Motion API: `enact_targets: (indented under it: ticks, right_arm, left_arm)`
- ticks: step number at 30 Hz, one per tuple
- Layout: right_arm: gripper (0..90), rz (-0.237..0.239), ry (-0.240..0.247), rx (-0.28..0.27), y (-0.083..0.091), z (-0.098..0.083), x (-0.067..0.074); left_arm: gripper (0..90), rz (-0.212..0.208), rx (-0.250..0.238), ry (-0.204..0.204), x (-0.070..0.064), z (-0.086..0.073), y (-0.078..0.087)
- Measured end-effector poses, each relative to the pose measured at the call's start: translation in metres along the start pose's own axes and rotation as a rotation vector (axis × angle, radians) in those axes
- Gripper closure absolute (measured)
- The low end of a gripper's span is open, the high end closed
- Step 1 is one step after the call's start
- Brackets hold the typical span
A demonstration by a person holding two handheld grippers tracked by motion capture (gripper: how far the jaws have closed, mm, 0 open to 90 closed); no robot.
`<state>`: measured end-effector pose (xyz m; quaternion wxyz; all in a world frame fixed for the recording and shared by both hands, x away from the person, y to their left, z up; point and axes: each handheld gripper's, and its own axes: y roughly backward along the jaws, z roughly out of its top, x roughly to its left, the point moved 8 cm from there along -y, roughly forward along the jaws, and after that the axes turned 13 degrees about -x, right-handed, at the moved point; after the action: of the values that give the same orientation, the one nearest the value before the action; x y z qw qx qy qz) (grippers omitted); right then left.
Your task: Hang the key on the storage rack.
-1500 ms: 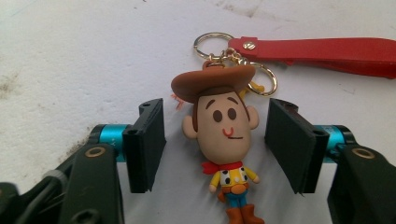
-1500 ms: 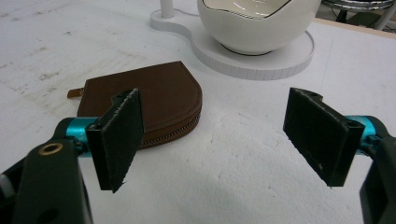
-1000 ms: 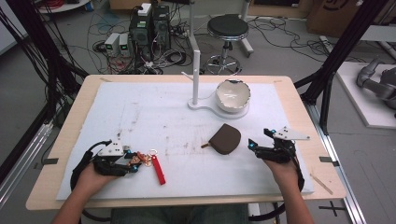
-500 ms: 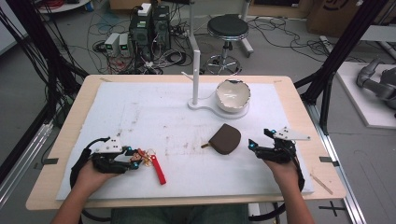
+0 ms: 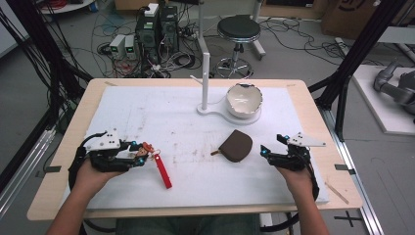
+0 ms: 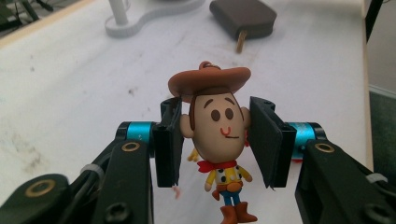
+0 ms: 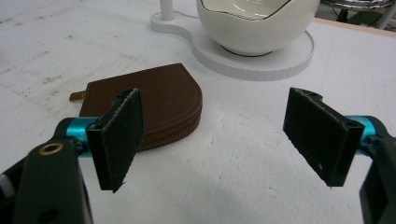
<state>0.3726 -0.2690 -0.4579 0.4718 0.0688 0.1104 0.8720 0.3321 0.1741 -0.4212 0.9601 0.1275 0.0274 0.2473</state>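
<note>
Left gripper (image 5: 139,155): jaws half closed, pads pressed on either side of the head of a cowboy figure (image 6: 218,135). Figure hangs between the pads, hat above them, boots below, clear of the white mat (image 5: 161,117). A red strap (image 5: 162,171) trails from the figure down onto the mat, just right of the jaws.

Brown pouch (image 5: 236,146): flat on the mat between the two grippers, nearer the right one, zip tab pointing left.

Right gripper (image 5: 264,151): jaws wide apart, nothing between them, just right of the pouch. Bowl (image 7: 254,23) on its white stand (image 7: 261,58) lies ahead of these jaws.
</note>
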Motion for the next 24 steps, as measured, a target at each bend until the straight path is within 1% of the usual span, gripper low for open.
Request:
enact_targets:
  ticks: [6, 9, 11, 13, 15, 17, 21, 24]
  right_arm:
    - [20.8, 0.000, -0.002, -0.002, 0.000, 0.000, -0.002]
    - [20.8, -0.001, -0.001, -0.003, 0.000, 0.000, -0.002]
    - [20.8, -0.002, -0.005, -0.007, 0.000, 0.000, -0.003]
    - [20.8, -0.002, -0.007, -0.007, 0.001, 0.000, -0.003]
    - [20.8, -0.005, -0.009, -0.008, 0.001, 0.001, -0.003]
    - [20.8, -0.005, -0.010, -0.008, 0.001, 0.001, -0.003]
    - [20.8, -0.007, -0.014, -0.009, 0.001, 0.001, -0.003]
    - [20.8, -0.006, -0.011, -0.010, 0.001, 0.001, -0.004]
  left_arm:
    - [56.2, 0.001, -0.032, -0.028, 0.004, 0.029, -0.002]
    - [56.2, -0.007, -0.042, -0.037, 0.004, 0.043, -0.005]
    - [56.2, -0.009, -0.049, -0.036, 0.004, 0.051, -0.008]
    - [56.2, -0.016, -0.055, -0.040, 0.005, 0.058, -0.010]
    - [56.2, -0.019, -0.064, -0.033, 0.006, 0.065, -0.012]
    - [56.2, -0.023, -0.069, -0.035, 0.007, 0.071, -0.016]
    - [56.2, -0.038, -0.063, -0.043, 0.008, 0.081, -0.022]
    - [56.2, -0.052, -0.069, -0.040, 0.010, 0.090, -0.028]
